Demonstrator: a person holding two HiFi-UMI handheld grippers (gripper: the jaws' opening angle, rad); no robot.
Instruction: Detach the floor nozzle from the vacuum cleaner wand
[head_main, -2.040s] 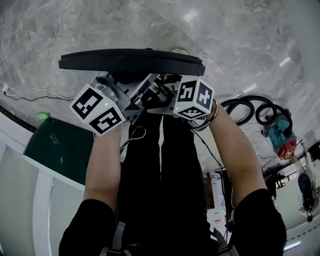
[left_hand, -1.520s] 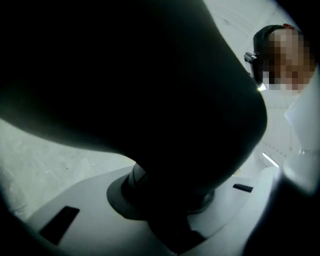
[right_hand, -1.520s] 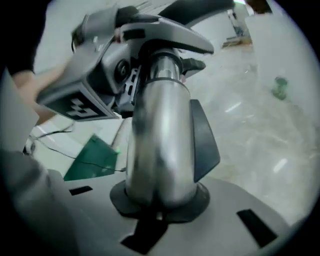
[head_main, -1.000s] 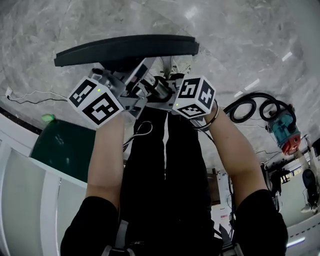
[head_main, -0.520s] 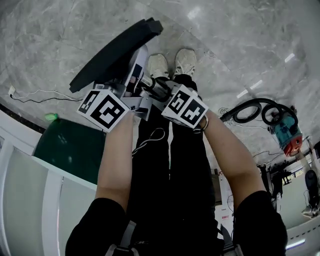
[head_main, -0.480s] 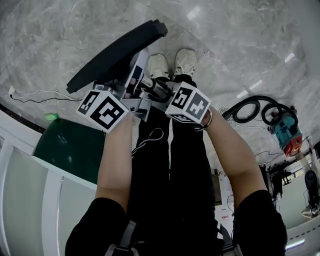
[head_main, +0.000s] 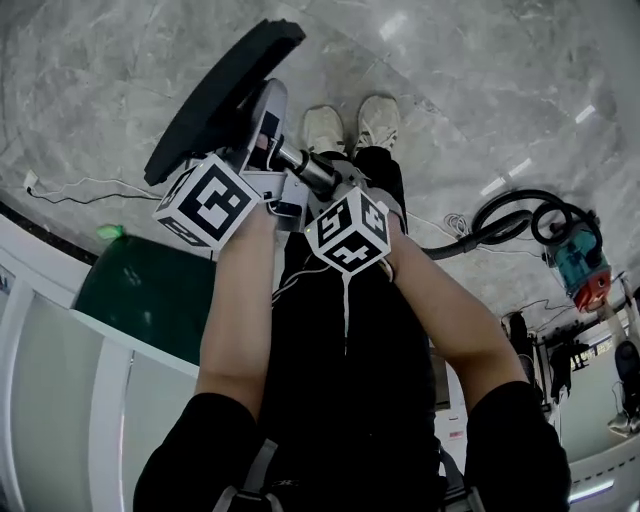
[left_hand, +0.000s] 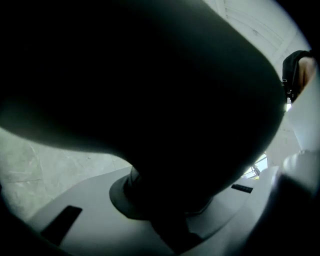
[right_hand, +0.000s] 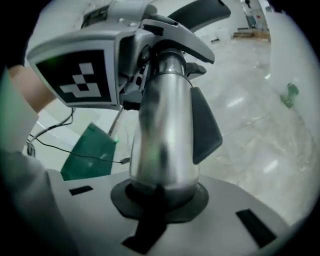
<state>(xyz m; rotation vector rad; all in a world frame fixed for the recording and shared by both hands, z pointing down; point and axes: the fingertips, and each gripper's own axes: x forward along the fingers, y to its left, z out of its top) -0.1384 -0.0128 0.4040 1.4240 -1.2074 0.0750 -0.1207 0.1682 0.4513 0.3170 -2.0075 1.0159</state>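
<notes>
The black floor nozzle (head_main: 220, 95) hangs tilted above the floor, its far end up. Its grey neck (head_main: 262, 120) meets the silver wand (head_main: 312, 172). My left gripper (head_main: 262, 165) sits at that neck. In the left gripper view the dark nozzle body (left_hand: 150, 100) fills the picture, lies between the jaws and hides the pads of the left gripper (left_hand: 170, 200). Those jaws have just been opening a little. My right gripper (head_main: 335, 190) is shut on the wand (right_hand: 165, 125), which runs up from the right gripper (right_hand: 165, 150) to the left gripper's marker cube (right_hand: 80, 75).
Two white shoes (head_main: 322, 128) stand on the marble floor (head_main: 480, 80) just beyond the hands. A black hose (head_main: 510, 215) leads right to a teal vacuum body (head_main: 572, 262). A green mat (head_main: 130, 290) and a thin cable (head_main: 80, 185) lie at the left.
The nozzle has swung from lying crosswise to a steep tilt, its right end turning away and up. Both marker cubes have shifted; the right one has moved left and lower in the picture.
</notes>
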